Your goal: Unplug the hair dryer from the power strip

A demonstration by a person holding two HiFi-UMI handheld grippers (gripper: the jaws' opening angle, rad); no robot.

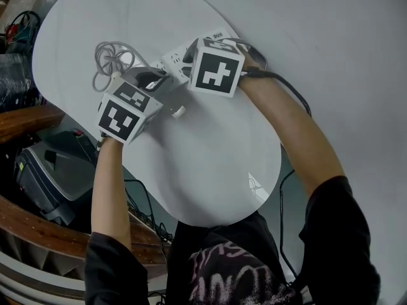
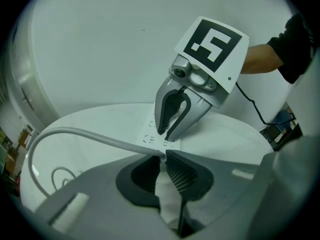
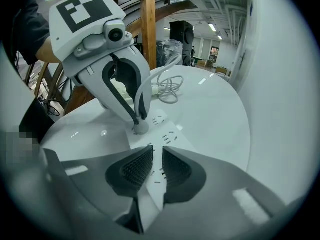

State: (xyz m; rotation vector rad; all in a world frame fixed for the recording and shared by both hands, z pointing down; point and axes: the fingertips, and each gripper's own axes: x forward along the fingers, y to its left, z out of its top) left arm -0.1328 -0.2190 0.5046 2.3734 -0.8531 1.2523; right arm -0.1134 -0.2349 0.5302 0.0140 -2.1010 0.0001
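Both bare forearms reach out from the near edge over the white oval table (image 1: 210,176). The left forearm (image 1: 109,183) runs straight out. The right forearm (image 1: 296,132) angles in from the right, so the two tools meet over the far half of the top.

The left gripper (image 2: 164,159) leans down onto the flat white power strip (image 3: 169,133). Its jaws are closed tight on the hair dryer's pale round plug (image 3: 141,127). The plug stands on the strip's face, touching it; whether its pins are fully seated cannot be told. The plug's grey-white cable (image 2: 85,134) leaves the jaws to the left and arcs away to a loose coil (image 1: 109,57) lying at the far left of the table.

The right gripper (image 3: 156,151) comes down steeply on the same strip, just beside the left one. Its jaws are drawn almost together with only a slit between them. The tips rest on the strip's slotted face and clasp nothing. The two sets of tips are near each other but apart.

The strip lies flat, well inside the table's rim. The near half of the top, between the tools and the person's dark shirt, is bare. A thin black lead (image 1: 289,88) from the right tool drops off the right edge. Beyond the left edge stand a wooden rail (image 1: 25,116) and dark equipment (image 1: 44,170), close to the left elbow.
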